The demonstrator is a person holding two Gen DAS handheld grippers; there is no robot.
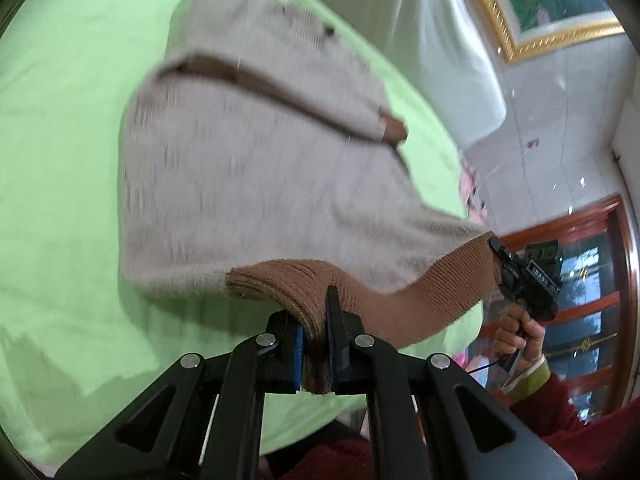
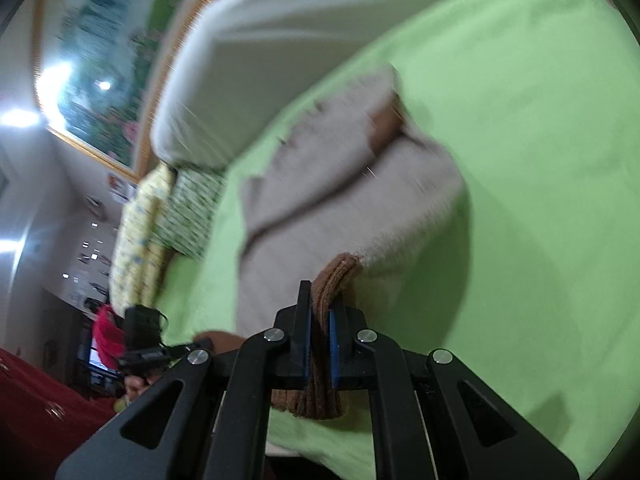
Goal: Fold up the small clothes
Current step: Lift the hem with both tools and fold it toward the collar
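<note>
The sweater's point(image 1: 248, 168) brown hem point(image 1: 360, 300) is clamped by both the left gripper point(image 1: 316, 344) and right gripper point(image 2: 320, 344), lifted off the green bed point(image 1: 60, 160); a fold toward the collar seems due next.

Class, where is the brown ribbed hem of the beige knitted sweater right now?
The brown ribbed hem hangs low-centre in both views above the green sheet, pinched between left gripper and right gripper.

Bright, even indoor light. Ceiling lamps point(image 2: 18, 118) flare white in the right wrist view. Motion blur smears the sweater point(image 1: 240, 160), which casts a soft shadow; fisheye edges bend and darken.
</note>
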